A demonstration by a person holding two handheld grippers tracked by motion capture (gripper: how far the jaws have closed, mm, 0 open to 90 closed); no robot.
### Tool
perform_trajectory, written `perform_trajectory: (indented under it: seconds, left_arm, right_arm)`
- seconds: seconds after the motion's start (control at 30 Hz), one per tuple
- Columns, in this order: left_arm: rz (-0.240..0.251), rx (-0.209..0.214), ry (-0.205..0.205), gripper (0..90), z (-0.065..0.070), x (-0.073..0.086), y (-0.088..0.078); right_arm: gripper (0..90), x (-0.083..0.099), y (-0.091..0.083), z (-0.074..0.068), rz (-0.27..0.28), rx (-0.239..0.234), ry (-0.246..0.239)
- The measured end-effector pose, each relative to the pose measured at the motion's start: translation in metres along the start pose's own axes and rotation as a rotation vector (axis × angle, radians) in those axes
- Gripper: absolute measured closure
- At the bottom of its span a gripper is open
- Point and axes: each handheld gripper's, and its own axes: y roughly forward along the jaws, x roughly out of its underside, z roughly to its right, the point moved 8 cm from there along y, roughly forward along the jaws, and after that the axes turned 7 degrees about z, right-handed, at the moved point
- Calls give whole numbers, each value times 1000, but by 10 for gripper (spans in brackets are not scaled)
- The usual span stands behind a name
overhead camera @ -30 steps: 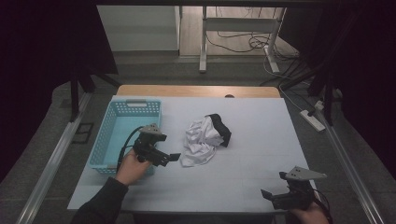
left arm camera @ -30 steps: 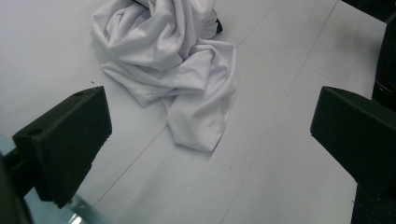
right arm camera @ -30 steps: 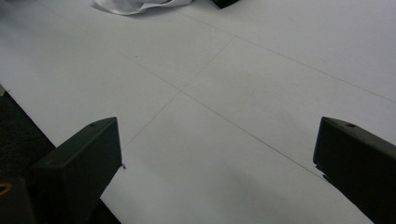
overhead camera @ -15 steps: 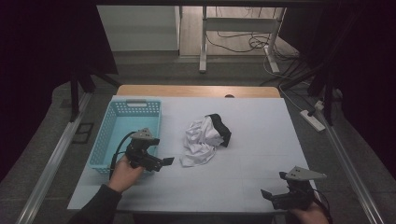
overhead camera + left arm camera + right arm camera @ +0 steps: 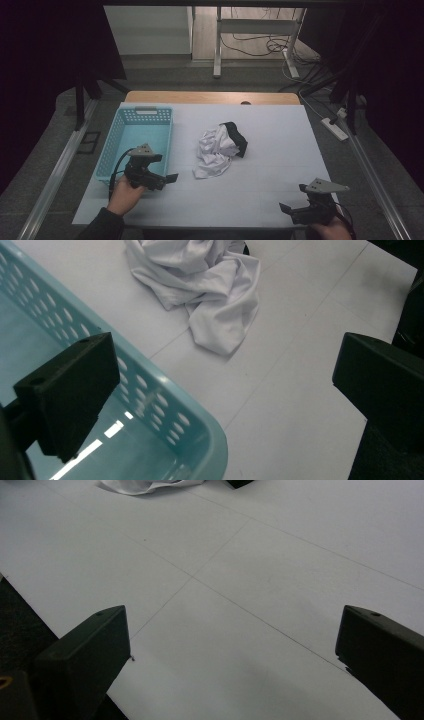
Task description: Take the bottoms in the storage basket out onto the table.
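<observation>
My left hand (image 5: 124, 188) grips the left claw (image 5: 169, 178) low at the near left, forearm angling in from the bottom edge, jaws spread wide and empty. My right hand (image 5: 330, 232) holds the right claw (image 5: 286, 209) at the near right corner, jaws likewise wide apart and empty.

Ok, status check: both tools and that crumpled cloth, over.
Left tool open, by blue plastic basket front corner. Right tool open, at table's near edge. Crumpled white cloth with black piece lies mid-table, untouched. Path clear.
</observation>
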Motion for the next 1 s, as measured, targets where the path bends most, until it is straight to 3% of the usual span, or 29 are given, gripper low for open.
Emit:
perform_trajectory:
  seconds: [0.43, 1.0]
  left_arm:
    - [25, -37, -26, 0, 2, 16, -22]
    - [19, -121, -50, 0, 3, 41, -49]
  right_arm:
    - [13, 0, 0, 0, -1, 1, 0]
    - [13, 0, 0, 0, -2, 2, -1]
